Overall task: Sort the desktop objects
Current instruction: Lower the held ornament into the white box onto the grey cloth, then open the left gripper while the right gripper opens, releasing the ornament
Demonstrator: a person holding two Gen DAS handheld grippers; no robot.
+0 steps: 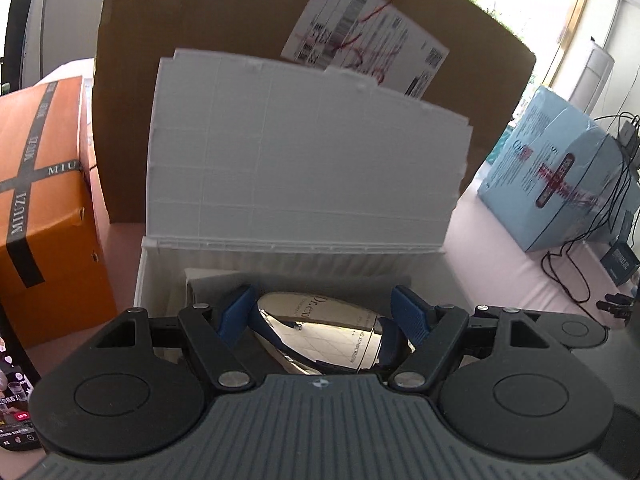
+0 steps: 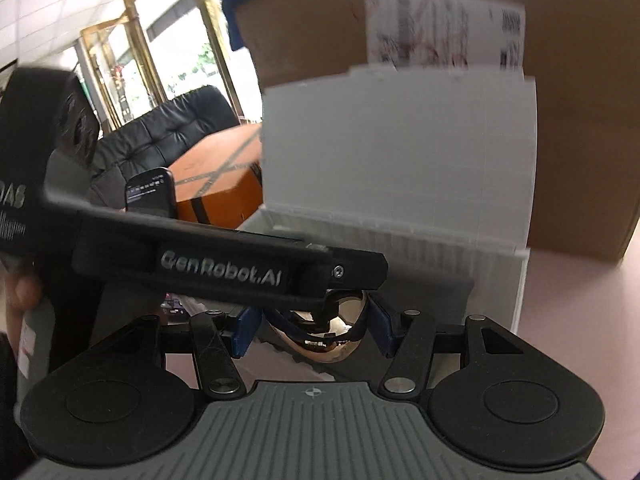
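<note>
**Ana:** Left wrist view first. What did the left gripper have between its blue fingers?

**Ben:** A shiny, mirror-finished silver tube with dark printed lettering. The fingers stood spread on either side of it, and I could not tell whether the pads actually pressed it or only flanked it. The tube sat low over the open white corrugated-plastic box, above a grey sheet lying inside.

**Ana:** And the lid?

**Ben:** The white ribbed lid stood upright behind the box, leaning toward a large brown cardboard carton that bore a shipping label scribbled with red ink.

**Ana:** What lay around it on the pink table surface?

**Ben:** An orange box crossed with black lettered tape to the left, a pale blue carton to the right, with black cables trailing beside it.

**Ana:** Right wrist view, then.

**Ben:** The right gripper pointed at the same white box, its blue fingers parted, with the reflective tube showing between them. The black body of the left gripper, marked with white lettering, crossed the frame from the left and reached down to the tube. Whether the right claw touched the tube, I could not tell. A black phone with a lit screen stood behind, near the orange box.
</note>
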